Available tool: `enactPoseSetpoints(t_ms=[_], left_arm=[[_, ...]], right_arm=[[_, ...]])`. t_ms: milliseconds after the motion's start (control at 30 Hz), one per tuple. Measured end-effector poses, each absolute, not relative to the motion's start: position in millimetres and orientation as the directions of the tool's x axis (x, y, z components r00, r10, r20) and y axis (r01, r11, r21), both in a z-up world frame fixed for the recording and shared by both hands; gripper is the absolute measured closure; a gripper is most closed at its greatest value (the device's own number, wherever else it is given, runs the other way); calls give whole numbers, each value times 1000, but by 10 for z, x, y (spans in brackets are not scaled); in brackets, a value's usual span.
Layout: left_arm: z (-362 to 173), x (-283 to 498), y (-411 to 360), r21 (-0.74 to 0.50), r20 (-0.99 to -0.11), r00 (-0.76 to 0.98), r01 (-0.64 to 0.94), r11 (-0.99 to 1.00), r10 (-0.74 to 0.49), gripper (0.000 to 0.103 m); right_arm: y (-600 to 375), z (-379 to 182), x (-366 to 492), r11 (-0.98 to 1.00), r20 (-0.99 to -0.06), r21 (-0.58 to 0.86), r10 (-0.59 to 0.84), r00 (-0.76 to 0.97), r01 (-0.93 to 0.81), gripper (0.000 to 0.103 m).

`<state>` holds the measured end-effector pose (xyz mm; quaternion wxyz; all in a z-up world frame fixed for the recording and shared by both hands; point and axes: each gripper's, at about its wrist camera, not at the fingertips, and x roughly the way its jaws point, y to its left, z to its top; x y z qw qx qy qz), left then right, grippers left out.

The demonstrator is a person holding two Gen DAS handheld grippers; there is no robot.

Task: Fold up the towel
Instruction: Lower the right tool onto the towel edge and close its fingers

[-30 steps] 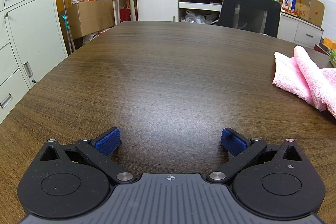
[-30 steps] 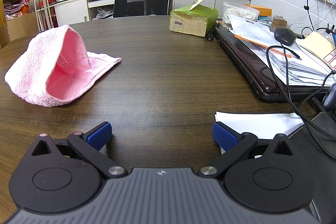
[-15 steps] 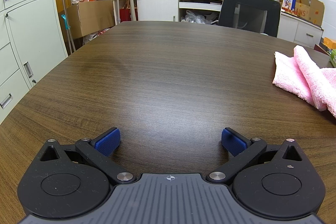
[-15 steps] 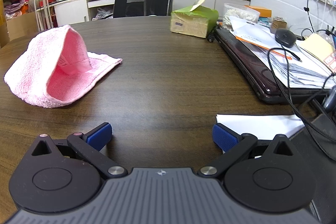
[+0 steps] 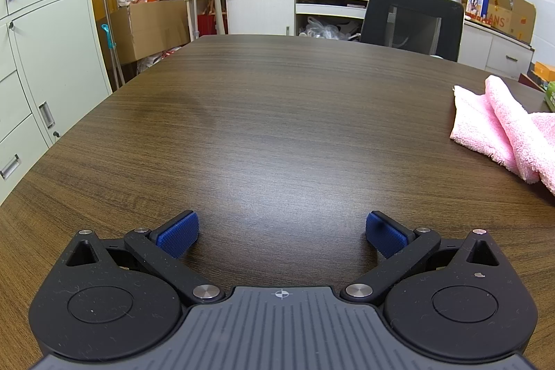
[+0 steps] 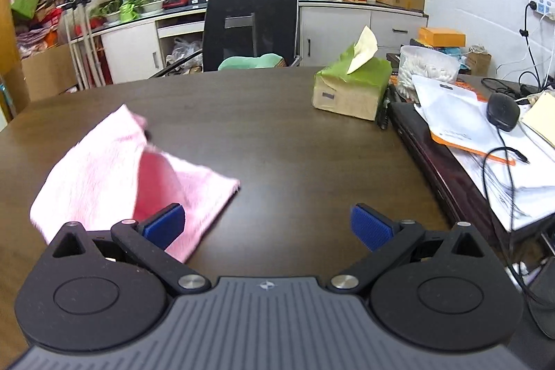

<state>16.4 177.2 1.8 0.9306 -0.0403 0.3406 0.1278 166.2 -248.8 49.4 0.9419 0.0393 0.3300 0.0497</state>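
Observation:
A pink towel [image 6: 104, 175] lies crumpled on the dark wooden table [image 6: 295, 134], with one flap standing up. In the right wrist view it is at the lower left, and its near corner lies just past my right gripper's left finger. My right gripper [image 6: 267, 226] is open and empty above the table. In the left wrist view the towel [image 5: 499, 127] is at the far right edge. My left gripper [image 5: 281, 233] is open and empty, low over bare table well left of the towel.
A green tissue box [image 6: 350, 85], a tub of cotton swabs [image 6: 426, 71], a laptop under papers [image 6: 451, 134], a mouse [image 6: 503, 111] and cables crowd the table's right side. A black office chair [image 6: 249, 26] stands at the far edge. Cabinets [image 5: 45, 65] are left of the table.
My right gripper has risen and moved forward towards the towel, which now sits close to its left finger. The left gripper has not moved.

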Motion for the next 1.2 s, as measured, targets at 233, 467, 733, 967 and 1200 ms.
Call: enactPoseSetpoints(t_ms=[233, 467, 733, 967, 1200], left_arm=[[18, 164, 1770, 12, -644, 735, -265, 964, 210, 0], [18, 164, 1773, 12, -645, 735, -265, 964, 210, 0], [16, 169, 1767, 12, -645, 734, -268, 963, 213, 0], [15, 171, 1766, 12, -644, 734, -269, 963, 213, 0], [14, 173, 1760, 12, -645, 733, -273, 962, 216, 0]], right_arm=[[-2338, 458, 1945, 988, -646, 136, 143, 750, -72, 0], [-2365, 456, 2034, 935, -630, 327, 322, 707, -135, 0], [-2372, 537, 1967, 858, -575, 470, 476, 666, -208, 0], [-2310, 450, 1996, 666, -478, 685, 717, 508, -295, 0], [-2315, 434, 2086, 627, -430, 728, 732, 529, -277, 0]])
